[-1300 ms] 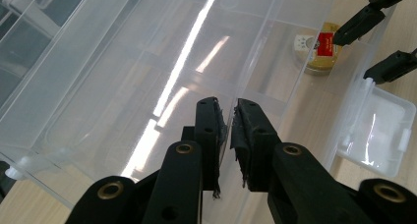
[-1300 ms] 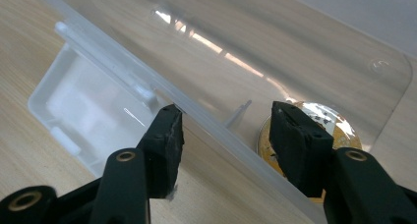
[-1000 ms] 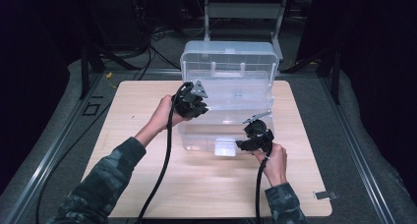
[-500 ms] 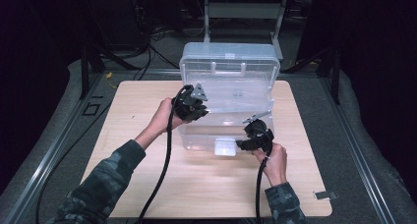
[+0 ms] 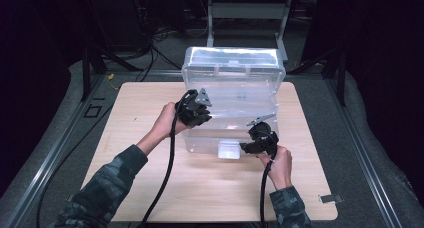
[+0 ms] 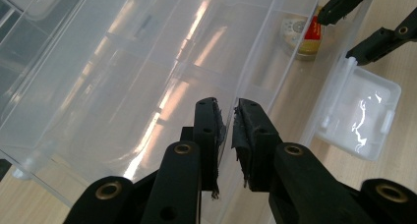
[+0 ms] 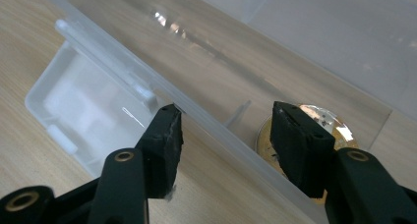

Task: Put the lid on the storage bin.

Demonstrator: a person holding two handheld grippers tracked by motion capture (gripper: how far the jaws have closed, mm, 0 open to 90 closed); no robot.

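Note:
A clear plastic storage box [image 5: 235, 78] stands mid-table with its lid [image 6: 123, 71] tilted up. My left gripper [image 5: 196, 111] is at the box's left front; its jaws [image 6: 229, 120] are shut on the lid's thin front rim. At the front right, my right gripper [image 5: 256, 142] is open [image 7: 225, 130], and its jaws straddle the box's front wall. A round gold tin [image 7: 322, 123] with a red label [image 6: 301, 33] lies inside the box, just behind that wall. The white latch flap [image 5: 229, 149] hangs open off the front rim.
The box sits on a light wooden tabletop [image 5: 130, 133] with bare wood to the left, right and front. Cables trail from both grippers toward the near edge. A metal clip [image 5: 330, 198] lies near the front right corner. Dark floor and frame rails surround the table.
My left gripper has sunk slightly toward the near side, bringing the lid rim with it. The right gripper has stayed at the front wall.

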